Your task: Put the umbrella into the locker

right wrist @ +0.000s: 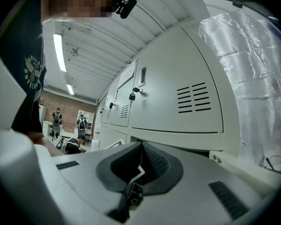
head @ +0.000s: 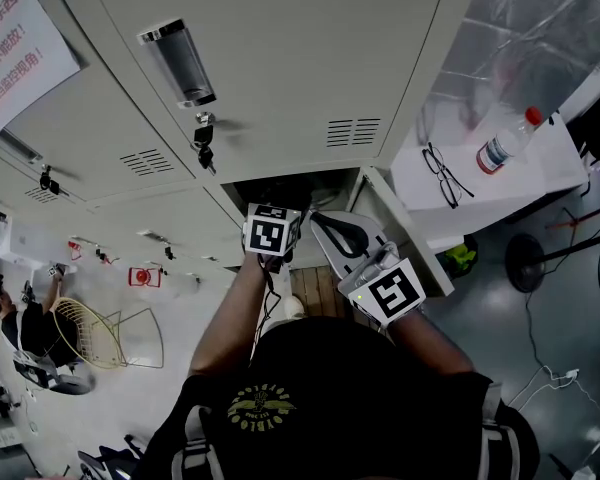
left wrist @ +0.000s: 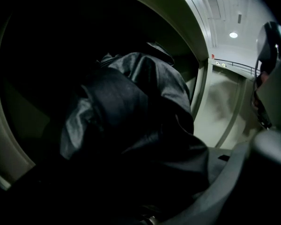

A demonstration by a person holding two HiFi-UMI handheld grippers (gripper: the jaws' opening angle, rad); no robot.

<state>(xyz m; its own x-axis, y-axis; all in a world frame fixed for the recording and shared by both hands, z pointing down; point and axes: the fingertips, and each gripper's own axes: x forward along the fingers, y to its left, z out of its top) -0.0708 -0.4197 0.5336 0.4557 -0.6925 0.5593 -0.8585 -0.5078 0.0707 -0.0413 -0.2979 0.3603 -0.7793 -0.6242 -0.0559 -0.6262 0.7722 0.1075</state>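
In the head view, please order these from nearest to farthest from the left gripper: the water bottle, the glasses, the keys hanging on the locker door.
From the left gripper:
1. Keys, on the locker door, upper left.
2. Glasses, on the white ledge, right.
3. Water bottle, farther right on that ledge.

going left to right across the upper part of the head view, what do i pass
paper notice → metal door handle → vent slots → glasses → plastic bottle
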